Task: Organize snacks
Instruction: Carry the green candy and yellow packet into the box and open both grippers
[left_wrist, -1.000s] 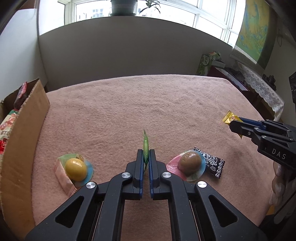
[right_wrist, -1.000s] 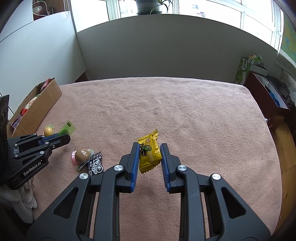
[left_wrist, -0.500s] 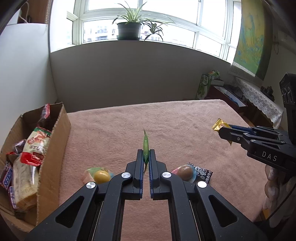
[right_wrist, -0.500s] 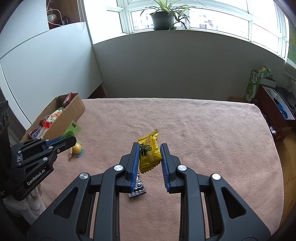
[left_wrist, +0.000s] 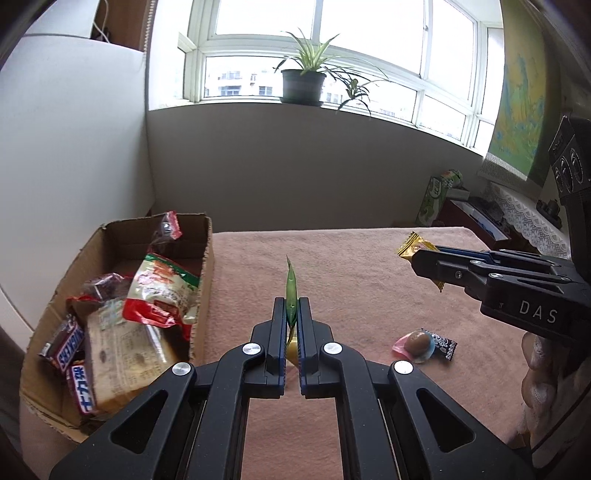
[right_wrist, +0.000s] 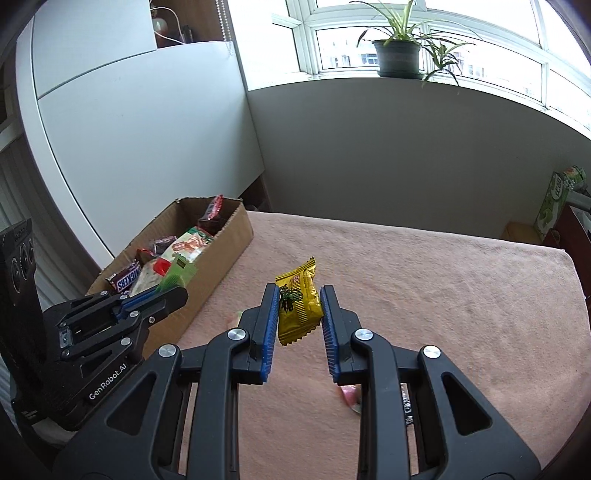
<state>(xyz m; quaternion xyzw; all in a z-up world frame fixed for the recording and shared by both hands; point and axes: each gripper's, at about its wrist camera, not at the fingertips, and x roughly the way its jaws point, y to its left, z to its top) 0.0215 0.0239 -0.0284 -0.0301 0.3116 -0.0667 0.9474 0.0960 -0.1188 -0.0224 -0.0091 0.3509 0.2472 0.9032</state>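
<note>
Left wrist view: the left gripper is clamped nearly flat on a thin green packet, seen edge-on and standing up out of the jaws, raised above the pink tablecloth. A cardboard box sits at the left edge of the table, just beside this gripper. It holds assorted snacks, among them a red-and-white bag and Snickers bars. On the cloth to the right lie a brown jelly cup with a pink rim and a black patterned sachet, touching each other. A small yellow item shows between the jaws below the packet; what it is cannot be told.

Right wrist view: the right gripper holds a yellow wrapped snack between its blue ribbed pads, gripped across its width, with the serrated end hanging down and the other end rising above the fingertips. The snack is held clear of the tablecloth, right of the cardboard box. The left gripper appears at the left with the green packet over the box's near side. A potted plant stands on the windowsill.
</note>
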